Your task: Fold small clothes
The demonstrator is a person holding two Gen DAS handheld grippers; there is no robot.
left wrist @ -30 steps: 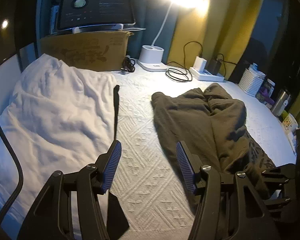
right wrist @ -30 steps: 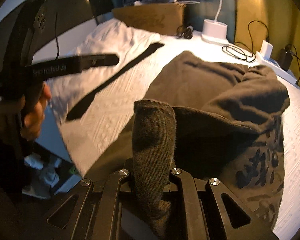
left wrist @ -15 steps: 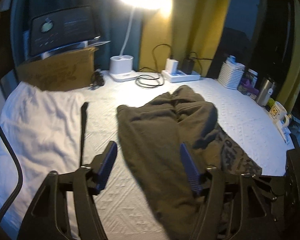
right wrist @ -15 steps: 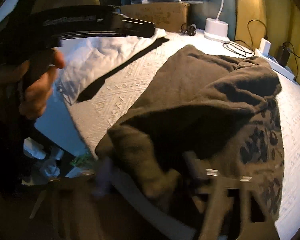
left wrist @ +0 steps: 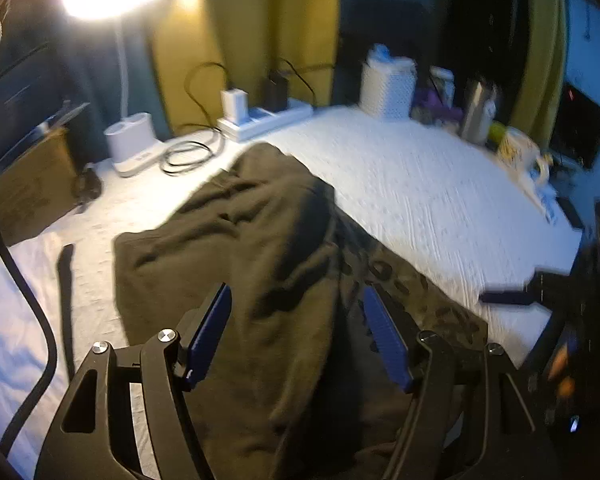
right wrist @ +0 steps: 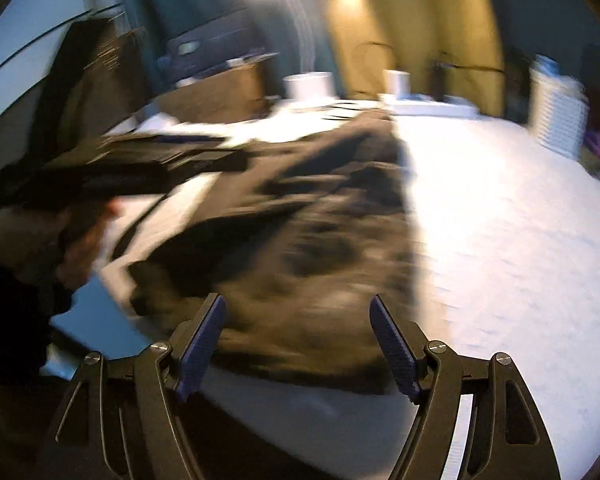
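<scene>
Softly rumpled, a dark olive garment (left wrist: 240,248) lay on the white textured surface (left wrist: 440,200), roughly in its middle and reaching to the near edge, with one half thrown over the other and a patterned print showing along its right side. It looked like thick, limp fleece: light to lift, quick to sag and bunch, unlikely to slip, not at all fragile. The left gripper (left wrist: 296,336) hovered over its near part, jaws spread with cloth below but nothing pinched. The right gripper (right wrist: 296,344) hung over the near hem, jaws likewise spread and empty. Best hold, I judged, would be a pinch on the two near hem corners, through both layers, keeping the edge taut. A white cloth (left wrist: 8,312) lay left.
</scene>
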